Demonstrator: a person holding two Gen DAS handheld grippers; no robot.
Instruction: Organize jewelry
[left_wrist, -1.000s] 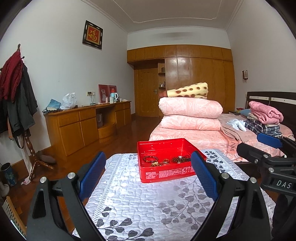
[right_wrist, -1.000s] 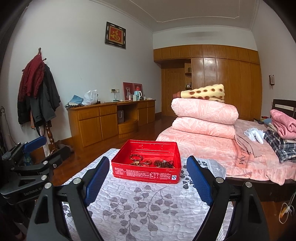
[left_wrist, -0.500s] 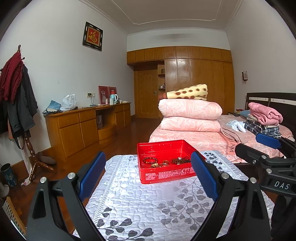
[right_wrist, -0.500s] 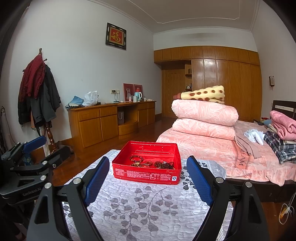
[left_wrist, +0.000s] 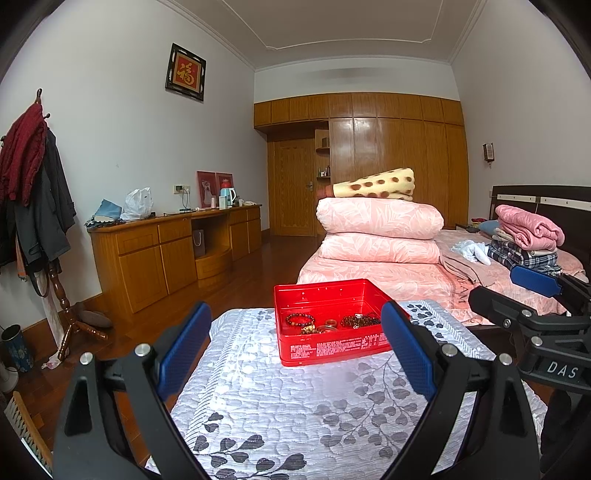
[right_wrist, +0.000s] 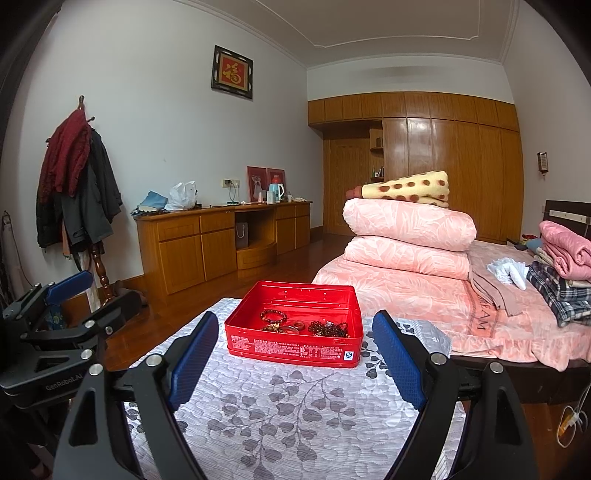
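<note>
Left wrist view puts the red tin (left_wrist: 332, 325) just below the middle of the frame, lid off, standing on a desk covered by a quilted leaf-print cloth (left_wrist: 295, 406). Inside it the jewelry lies in a loose row along the near wall: a dark beaded bracelet (left_wrist: 300, 319) to the left, a heap of darker beads (left_wrist: 360, 320) to the right, and between them some rings or bangles (left_wrist: 325, 326) too small to sort out. In the right wrist view the same tin (right_wrist: 295, 332) sits at centre, its printed front wall facing the camera.

The left gripper (left_wrist: 295, 350) hangs above the cloth with its blue pads spread wide and nothing between them. The right gripper (right_wrist: 295, 354) is likewise spread and empty, on the near side of the tin.

All the pieces lying in the tin would fit either a tidying that has gathered them there or one where they are yet to be sorted out, so no particular move can be named. Should a piece be handled, I judge it best to come down from above, well inside the walls, and pinch a single strand; the heaped beads look liable to drag neighbours along. The light tin may slide on the cloth, so the other gripper could steady a wall.
</note>
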